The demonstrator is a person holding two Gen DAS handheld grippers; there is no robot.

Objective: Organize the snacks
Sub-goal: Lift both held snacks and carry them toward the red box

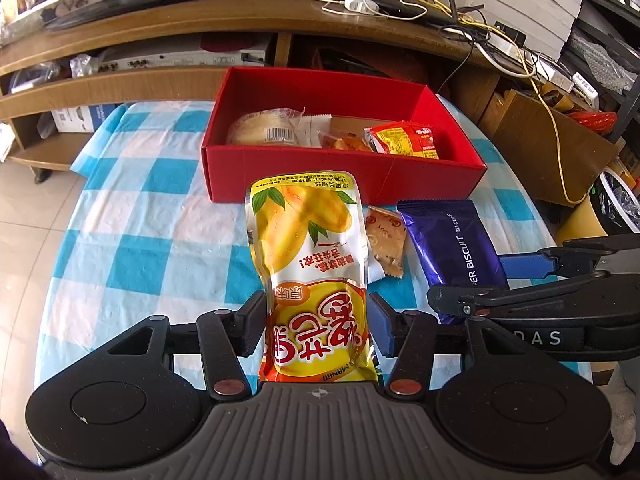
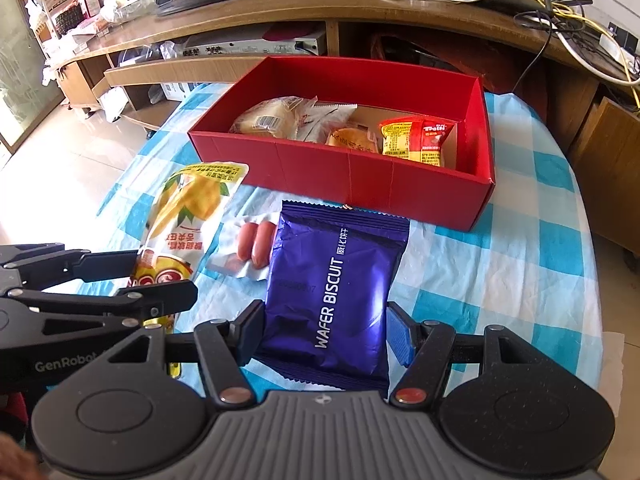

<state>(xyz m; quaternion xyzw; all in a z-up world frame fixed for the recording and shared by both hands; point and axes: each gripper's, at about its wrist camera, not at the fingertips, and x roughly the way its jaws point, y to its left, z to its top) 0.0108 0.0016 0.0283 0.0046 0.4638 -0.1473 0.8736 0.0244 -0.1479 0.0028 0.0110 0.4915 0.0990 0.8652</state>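
Observation:
My left gripper [image 1: 318, 322] is shut on a yellow mango snack pouch [image 1: 308, 248], held just above the table in front of the red box [image 1: 344, 184]. My right gripper [image 2: 326, 330] is shut on a purple wafer biscuit pack [image 2: 336, 280], also near the box [image 2: 344, 168]. The box holds a wrapped bread [image 2: 266, 118], a small cake [image 2: 352, 140] and a red-yellow packet [image 2: 418, 140]. A sausage pack [image 2: 252, 246] lies on the cloth between the two held packs. The pouch also shows in the right wrist view [image 2: 188, 212], the biscuit pack in the left wrist view [image 1: 452, 244].
The table has a blue and white checked cloth [image 1: 152, 216]. Behind it stands a wooden TV cabinet [image 1: 200, 20] with cables and a router [image 1: 400, 4]. A small cracker packet [image 1: 384, 244] lies beside the pouch. Tiled floor is to the left.

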